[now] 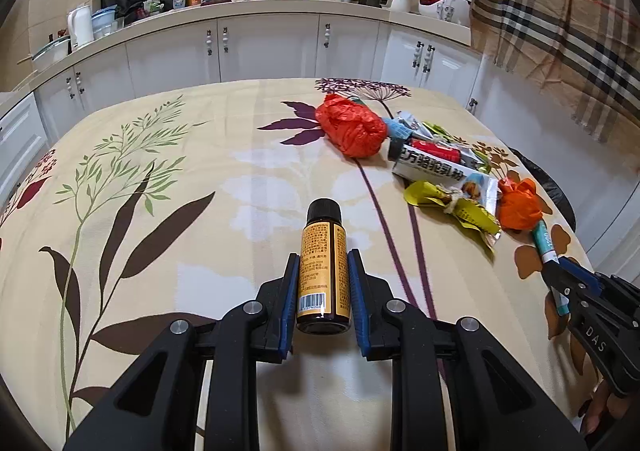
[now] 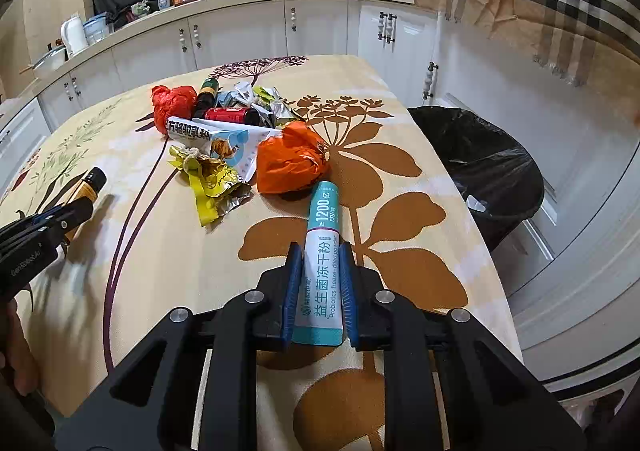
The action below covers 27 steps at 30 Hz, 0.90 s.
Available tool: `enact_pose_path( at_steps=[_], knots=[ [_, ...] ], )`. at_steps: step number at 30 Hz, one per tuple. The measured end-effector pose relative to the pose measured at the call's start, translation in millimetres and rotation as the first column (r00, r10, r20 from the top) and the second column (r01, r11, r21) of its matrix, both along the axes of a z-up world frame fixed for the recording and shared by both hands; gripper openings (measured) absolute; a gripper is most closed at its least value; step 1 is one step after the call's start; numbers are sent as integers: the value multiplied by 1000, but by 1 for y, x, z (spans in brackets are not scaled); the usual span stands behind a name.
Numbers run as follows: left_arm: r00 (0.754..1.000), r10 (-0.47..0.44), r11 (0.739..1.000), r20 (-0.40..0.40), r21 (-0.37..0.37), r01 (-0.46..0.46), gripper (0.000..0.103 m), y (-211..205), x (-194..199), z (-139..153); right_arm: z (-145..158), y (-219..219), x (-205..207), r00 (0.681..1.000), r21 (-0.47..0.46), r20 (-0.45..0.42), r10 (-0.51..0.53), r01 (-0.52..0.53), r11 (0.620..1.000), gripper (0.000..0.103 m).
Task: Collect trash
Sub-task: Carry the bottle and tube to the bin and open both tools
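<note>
My left gripper (image 1: 324, 256) is shut on a small brown bottle (image 1: 322, 231) with an orange label and black cap, held just above the floral tablecloth (image 1: 180, 211). My right gripper (image 2: 321, 247) is shut on a teal and white powder sachet (image 2: 325, 211), whose far end points at an orange crumpled bag (image 2: 290, 163). In the left wrist view the right gripper (image 1: 560, 271) and its sachet (image 1: 545, 243) show at the table's right edge. In the right wrist view the left gripper (image 2: 76, 211) and bottle (image 2: 90, 183) show at far left.
A trash pile lies on the table: a red bag (image 1: 352, 127), a white packet (image 1: 432, 169), a yellow wrapper (image 1: 452, 207), dark bottles (image 2: 230, 115) and foil wrappers. A black-lined bin (image 2: 480, 159) stands off the table's right edge. White cabinets (image 1: 260, 47) lie beyond.
</note>
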<state>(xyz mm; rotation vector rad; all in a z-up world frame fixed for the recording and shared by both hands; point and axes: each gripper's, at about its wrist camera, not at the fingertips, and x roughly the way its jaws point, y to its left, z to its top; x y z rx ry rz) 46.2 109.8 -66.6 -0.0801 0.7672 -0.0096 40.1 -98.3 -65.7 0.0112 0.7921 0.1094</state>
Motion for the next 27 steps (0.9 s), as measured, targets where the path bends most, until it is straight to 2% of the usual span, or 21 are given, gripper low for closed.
enact_pose_path(
  at_steps=[7,13,22,27],
  knots=[
    [999,-31,999,28,-12,31,25,-15,-6,10,11,-5,-11,999,1,52,2,-2,1000,17],
    [993,-89,996,75,-20,90,25,-43,-5,26,31,-28,-13,991,17,125,-38,36,999,17],
    [966,-211,977,152,-9,215,25,-107,12,51,49,-81,1,969,28,202,-141,138,990,17],
    [952,-250,967,178,0,254,25,-139,29,60,56,-107,16,954,10,237,-182,185,983,17]
  ],
)
